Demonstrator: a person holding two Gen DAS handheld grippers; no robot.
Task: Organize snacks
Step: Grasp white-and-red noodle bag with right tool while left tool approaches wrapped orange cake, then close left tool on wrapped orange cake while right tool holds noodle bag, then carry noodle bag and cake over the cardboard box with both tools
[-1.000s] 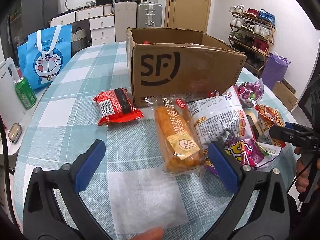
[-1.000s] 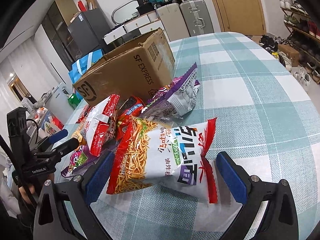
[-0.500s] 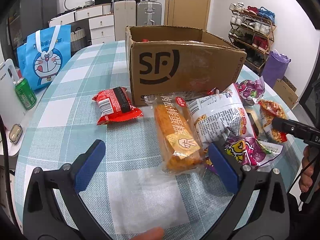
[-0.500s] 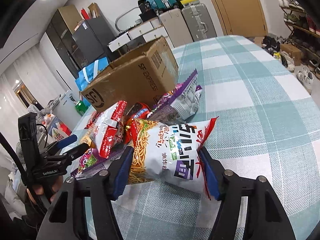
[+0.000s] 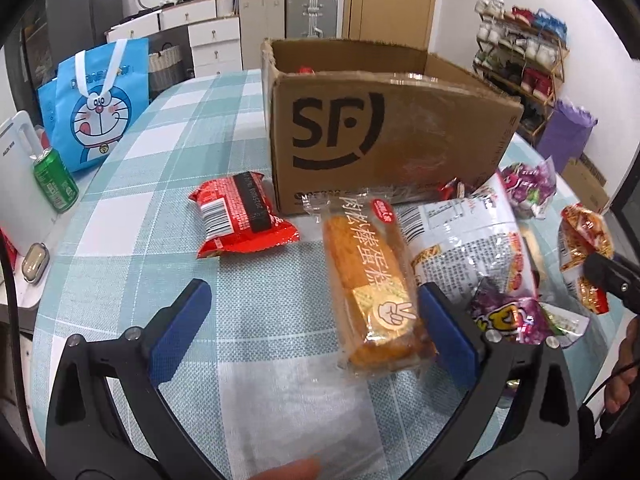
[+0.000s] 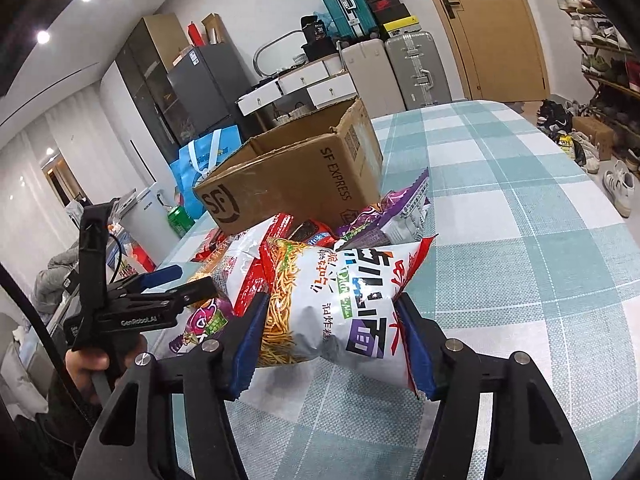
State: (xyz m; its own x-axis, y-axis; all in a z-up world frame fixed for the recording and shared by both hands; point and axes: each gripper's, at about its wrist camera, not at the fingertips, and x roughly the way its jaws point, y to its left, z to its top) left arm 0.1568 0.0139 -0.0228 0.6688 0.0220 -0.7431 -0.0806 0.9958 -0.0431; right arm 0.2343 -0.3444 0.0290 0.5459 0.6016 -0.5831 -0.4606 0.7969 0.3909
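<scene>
Right tongs (image 6: 332,344) just closed, squeezing noodle bag (image 6: 340,300); left tongs (image 5: 316,320) wide open, empty. Lift bag clear of pile, carry over box (image 6: 304,184) rim, release inside.

Teal-and-white checked tablecloth (image 5: 168,184), brown cardboard box (image 5: 400,140), red snack packet (image 5: 240,216).

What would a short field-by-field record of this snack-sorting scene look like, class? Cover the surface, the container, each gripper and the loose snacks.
Surface: table with teal checked cloth
Container: open cardboard box, standing on the table
Right gripper: shut on the fried noodle snack bag, its jaws having just closed on it
Left gripper: open, holding nothing; its right finger beside the wrapped cake bar
Loose snacks: red packet left of the cake bar; a pile of bags near the box
</scene>
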